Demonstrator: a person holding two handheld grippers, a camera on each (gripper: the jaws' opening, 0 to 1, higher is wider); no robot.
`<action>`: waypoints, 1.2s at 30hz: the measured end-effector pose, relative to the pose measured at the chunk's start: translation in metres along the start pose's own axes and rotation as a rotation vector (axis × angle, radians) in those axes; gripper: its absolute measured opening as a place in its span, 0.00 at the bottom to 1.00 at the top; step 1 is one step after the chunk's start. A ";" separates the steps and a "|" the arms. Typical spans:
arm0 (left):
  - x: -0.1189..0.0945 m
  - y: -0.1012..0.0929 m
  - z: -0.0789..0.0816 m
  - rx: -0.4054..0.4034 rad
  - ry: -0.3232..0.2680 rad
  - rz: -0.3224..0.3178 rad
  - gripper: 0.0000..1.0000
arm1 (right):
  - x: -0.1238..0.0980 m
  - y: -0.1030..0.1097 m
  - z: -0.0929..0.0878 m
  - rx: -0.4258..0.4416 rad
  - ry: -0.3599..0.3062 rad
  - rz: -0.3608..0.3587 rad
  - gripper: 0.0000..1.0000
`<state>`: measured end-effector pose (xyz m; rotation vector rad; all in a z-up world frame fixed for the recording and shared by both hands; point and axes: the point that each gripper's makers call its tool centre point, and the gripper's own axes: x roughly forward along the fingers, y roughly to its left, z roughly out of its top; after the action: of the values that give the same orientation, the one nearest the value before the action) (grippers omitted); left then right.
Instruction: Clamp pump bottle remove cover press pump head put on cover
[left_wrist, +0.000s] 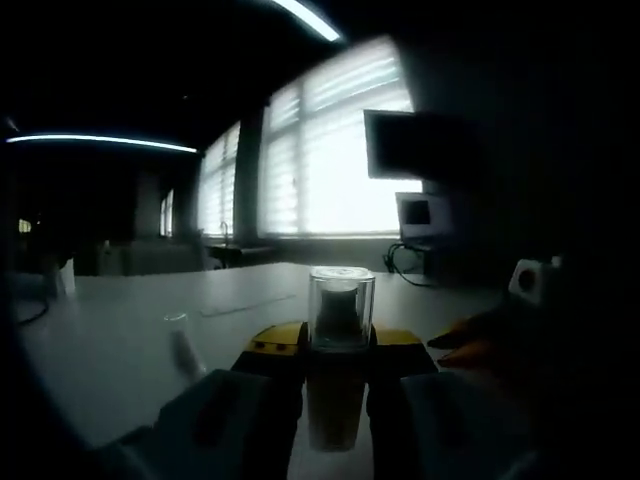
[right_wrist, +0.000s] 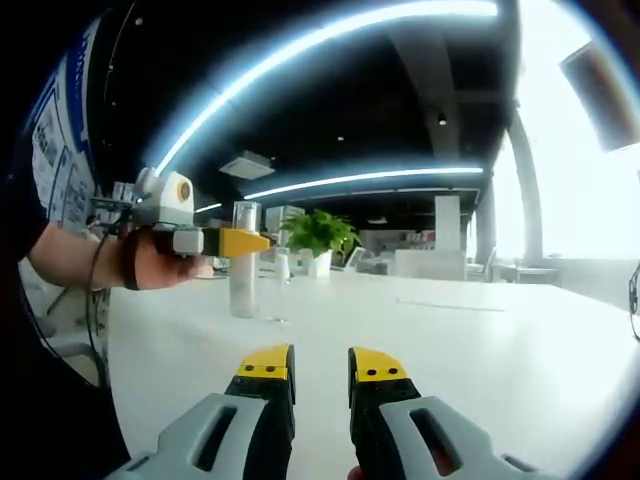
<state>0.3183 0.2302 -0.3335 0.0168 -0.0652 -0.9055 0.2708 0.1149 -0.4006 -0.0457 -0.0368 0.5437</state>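
pump bottle (left_wrist: 340, 310): clear cover with a dark pump head showing through it; the body looks pale and see-through in the right gripper view (right_wrist: 243, 260).
left gripper (left_wrist: 336, 345): yellow tips on dark fingers, grey mounts lower down; from the right gripper view (right_wrist: 243, 243) it shows a yellow tip and a white, cream-coloured body.
right gripper (right_wrist: 320, 372): yellow tips, each marked with two small dark dots, on black fingers, with light grey mounts below.
desk (right_wrist: 480, 340): plain white, no pattern; dim grey-white in the left gripper view (left_wrist: 120, 330).
plant (right_wrist: 318, 233): bright green leaves in a white pot.
window blinds (left_wrist: 335, 150): white, with fine horizontal stripes.
ceiling (right_wrist: 400, 90): dark, crossed by long bluish-white light strips.
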 end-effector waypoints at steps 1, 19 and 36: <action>-0.002 -0.001 -0.001 0.004 0.003 -0.005 0.14 | 0.000 0.000 0.000 0.000 0.001 0.001 0.16; -0.031 -0.008 -0.014 -0.069 -0.010 -0.046 0.14 | 0.001 0.001 -0.002 -0.009 0.010 -0.001 0.16; -0.047 -0.022 -0.029 -0.070 -0.021 -0.092 0.14 | 0.002 0.002 -0.004 -0.014 0.021 -0.002 0.15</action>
<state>0.2741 0.2533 -0.3660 -0.0554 -0.0523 -1.0000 0.2717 0.1170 -0.4043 -0.0653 -0.0201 0.5414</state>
